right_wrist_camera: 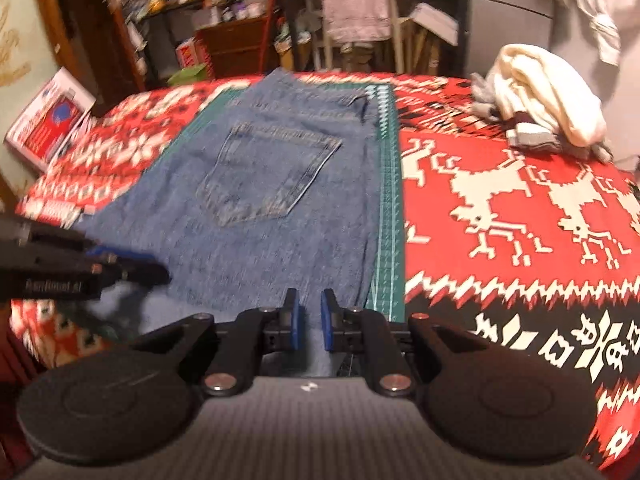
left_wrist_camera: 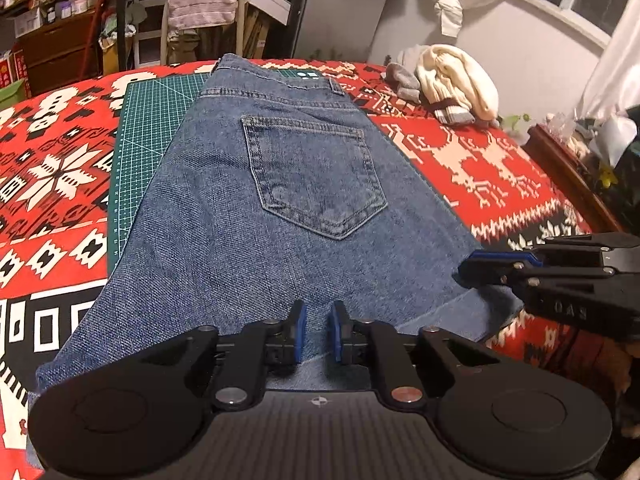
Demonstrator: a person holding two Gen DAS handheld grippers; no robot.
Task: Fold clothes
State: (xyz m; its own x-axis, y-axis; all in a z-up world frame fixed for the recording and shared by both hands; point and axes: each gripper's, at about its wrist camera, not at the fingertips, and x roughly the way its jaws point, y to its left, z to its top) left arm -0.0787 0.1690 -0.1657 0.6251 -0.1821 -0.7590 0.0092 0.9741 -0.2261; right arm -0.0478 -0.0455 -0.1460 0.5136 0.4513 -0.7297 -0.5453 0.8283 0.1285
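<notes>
Jeans (left_wrist_camera: 280,208) lie folded on my green cutting mat (left_wrist_camera: 156,120), over a red patterned blanket (left_wrist_camera: 500,168). Both tongs, left (left_wrist_camera: 317,330) and right (right_wrist_camera: 308,320), hover slightly spread, empty. Only the right view shows a red-and-white box (right_wrist_camera: 48,120) by the wall.

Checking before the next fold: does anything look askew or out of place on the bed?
The jeans lie slanted across the green cutting mat, spilling past its edges. Unfolded cream clothes sit heaped at the far corner.
</notes>
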